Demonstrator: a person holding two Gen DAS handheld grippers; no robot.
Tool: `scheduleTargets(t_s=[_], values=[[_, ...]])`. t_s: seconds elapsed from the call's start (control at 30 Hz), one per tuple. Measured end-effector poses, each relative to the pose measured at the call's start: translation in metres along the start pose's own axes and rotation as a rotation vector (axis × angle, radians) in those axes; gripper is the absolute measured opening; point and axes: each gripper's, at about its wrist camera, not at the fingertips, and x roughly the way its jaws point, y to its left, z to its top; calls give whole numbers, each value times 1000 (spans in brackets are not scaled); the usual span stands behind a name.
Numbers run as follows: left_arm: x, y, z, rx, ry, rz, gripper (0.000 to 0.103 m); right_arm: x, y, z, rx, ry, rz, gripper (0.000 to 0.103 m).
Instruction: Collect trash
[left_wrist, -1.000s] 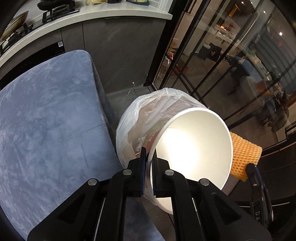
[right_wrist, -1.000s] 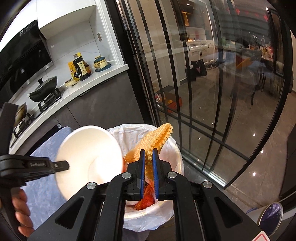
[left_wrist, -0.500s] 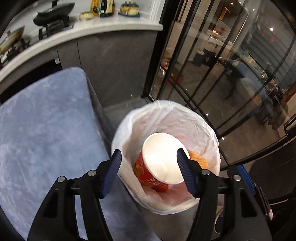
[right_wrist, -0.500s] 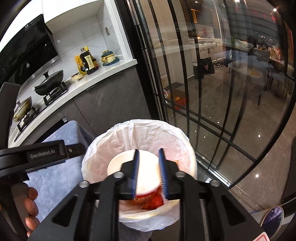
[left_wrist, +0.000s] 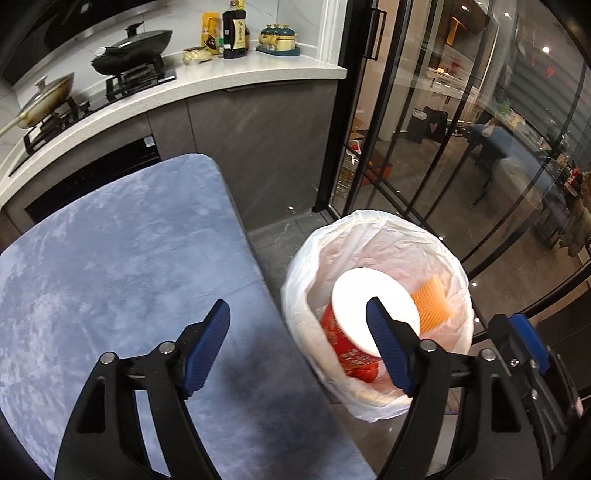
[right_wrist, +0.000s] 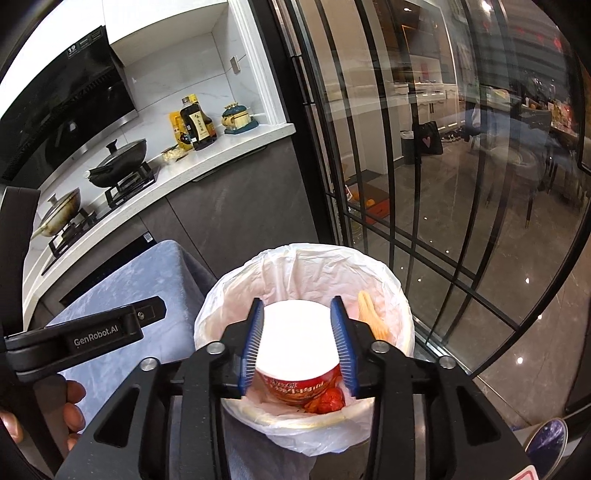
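Note:
A trash bin lined with a white bag (left_wrist: 373, 236) stands on the floor beside the blue-covered table (left_wrist: 110, 266). Inside it lie a red-and-white noodle cup (left_wrist: 354, 317), an orange foam net (left_wrist: 430, 304) and some red trash. My left gripper (left_wrist: 297, 345) is open and empty, above the table edge and the bin. My right gripper (right_wrist: 297, 341) is open and empty, above the bin (right_wrist: 303, 258), with the cup (right_wrist: 295, 343) showing between its jaws and the foam net (right_wrist: 371, 317) to the right. The left gripper's body (right_wrist: 85, 332) shows at the left.
A kitchen counter (left_wrist: 207, 85) with pans, bottles and jars runs behind the table. A black-framed glass partition (left_wrist: 424, 122) stands just behind and right of the bin. A dark tiled floor (left_wrist: 280, 225) lies between the table and the cabinets.
Both grippers opened: the left let go of the cup and the right let go of the foam net, and both fell into the bin. Both grippers then rose and drew back.

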Motion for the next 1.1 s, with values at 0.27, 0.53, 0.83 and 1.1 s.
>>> scheduleTargets(t_s=[0.27, 0.53, 0.83, 1.1], values=[[-12, 7, -19, 34, -8, 50, 79, -14, 13, -10, -61, 25, -10, 60], [-27, 10, -39, 58, -12, 94, 88, -33, 22, -21, -103, 50, -20, 69], [-36, 11, -61, 58, 4, 138, 91, -47, 22, -35, -125, 103, -48, 73], [-39, 10, -80, 62, 25, 149, 92, -60, 19, -47, -134, 113, -69, 82]])
